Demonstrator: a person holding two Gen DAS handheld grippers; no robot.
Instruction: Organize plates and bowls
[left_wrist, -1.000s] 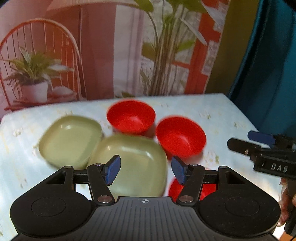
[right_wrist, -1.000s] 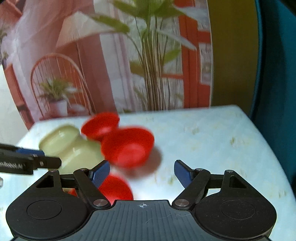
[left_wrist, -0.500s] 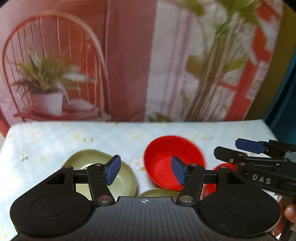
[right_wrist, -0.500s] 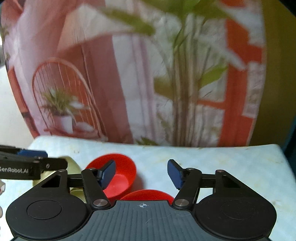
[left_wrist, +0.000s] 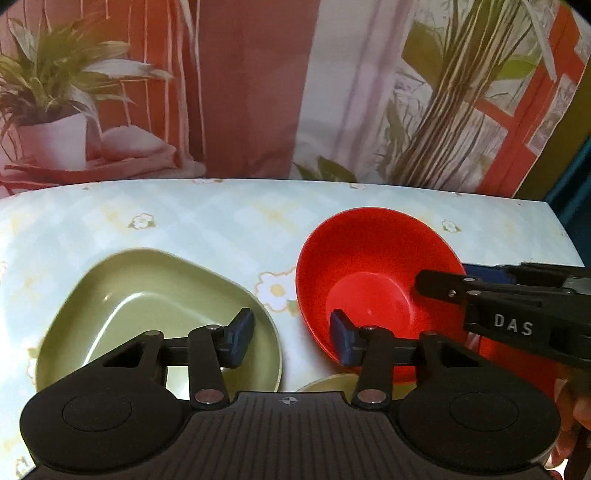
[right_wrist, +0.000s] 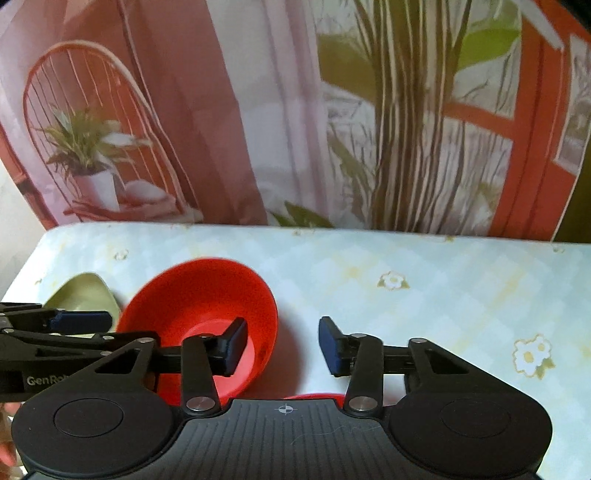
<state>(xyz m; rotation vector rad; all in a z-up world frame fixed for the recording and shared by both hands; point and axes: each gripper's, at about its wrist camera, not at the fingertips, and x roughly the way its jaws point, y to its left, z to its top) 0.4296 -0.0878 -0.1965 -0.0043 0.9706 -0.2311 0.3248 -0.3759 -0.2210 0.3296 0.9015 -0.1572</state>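
We hold both grippers low over the bench (left_wrist: 207, 221), the left gripper (left_wrist: 291, 338) and right gripper (right_wrist: 282, 347) with jaws apart and empty. The red bowl (left_wrist: 373, 273) and green square plate (left_wrist: 147, 310) sit side by side, both empty. They look like light, stiff, probably slick plastic, so we judge a rim pinch best.

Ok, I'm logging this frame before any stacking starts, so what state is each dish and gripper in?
left gripper: open, holding nothing.
right gripper: open, holding nothing, straddling the red bowl's rim.
red bowl: upright on the table, nothing in it.
green plate: upright on the table, nothing on it.
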